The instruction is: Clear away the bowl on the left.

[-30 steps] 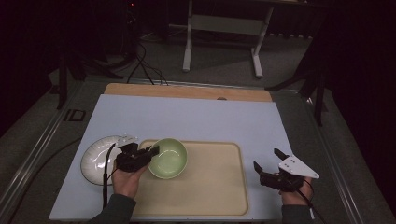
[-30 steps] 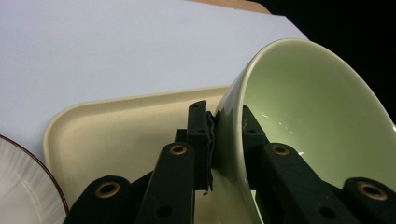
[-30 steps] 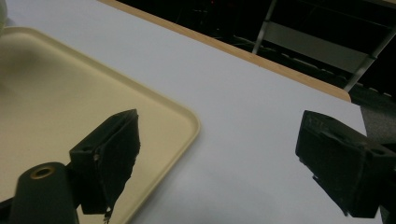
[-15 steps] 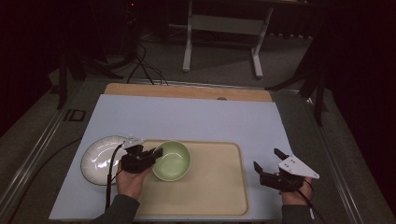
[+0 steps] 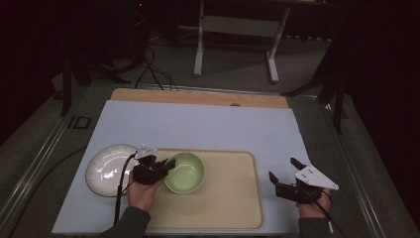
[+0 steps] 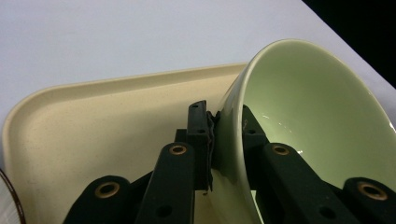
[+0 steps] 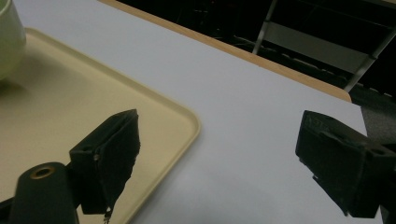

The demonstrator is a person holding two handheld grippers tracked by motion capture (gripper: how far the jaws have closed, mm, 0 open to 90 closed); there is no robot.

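A pale green bowl (image 5: 185, 171) stands at the left end of the cream tray (image 5: 233, 198). My left gripper (image 5: 167, 165) is shut on the bowl's near-left rim. In the left gripper view the bowl (image 6: 308, 121) is tilted, and the two black jaws pinch its wall, one inside and one outside, over the tray (image 6: 93, 126). My right gripper (image 5: 283, 170) rests at the tray's right edge, open with nothing between its jaws. The right gripper view shows its gripper (image 7: 219, 158) over the tray's corner (image 7: 177, 121) and the bowl's side (image 7: 9, 42) at far left.
A white plate (image 5: 106, 168) lies on the light blue mat (image 5: 198, 124) just left of the tray, beside my left hand. A wooden board edge (image 5: 198, 96) runs along the table's far side. Table legs and cables stand on the dark floor beyond.
My left gripper has carried the bowl a little to the right and nearer, further onto the tray, uncovering more of the white plate. The right gripper has stayed put.
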